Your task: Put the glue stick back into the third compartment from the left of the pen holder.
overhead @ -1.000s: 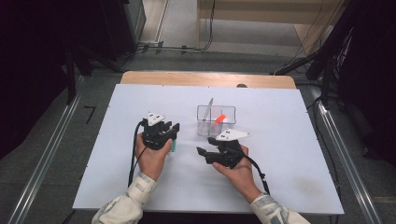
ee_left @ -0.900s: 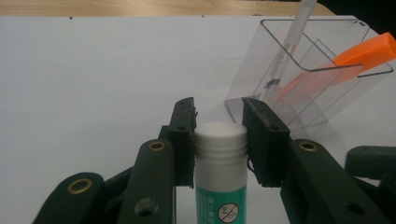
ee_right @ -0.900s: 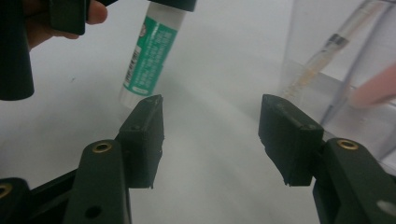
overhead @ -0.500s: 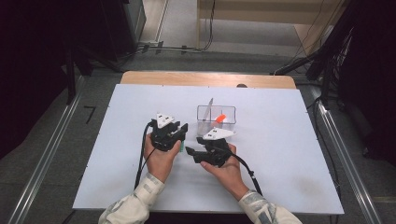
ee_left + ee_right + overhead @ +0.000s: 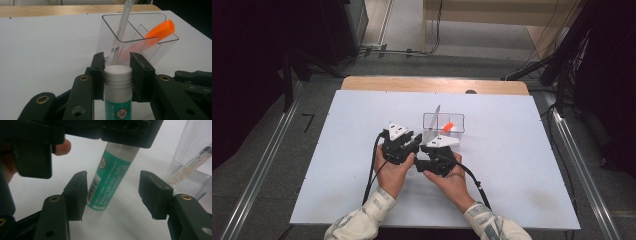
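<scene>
A glue stick with a white cap and green label is clamped at its cap by my left gripper, just in front of the clear box. In the right gripper view the stick hangs slanted below the left gripper. My right gripper stands open around the stick's lower end, one jaw close beside it and the other well apart. From above, the left gripper and right gripper meet at mid-table.
The clear box holds a pen leaning upright and an orange marker. The white table lies bare around the hands. A wooden strip runs along its far edge.
Both hands have drawn together: the left gripper with the glue stick moved right, the right gripper moved left until its jaws flank the stick.
</scene>
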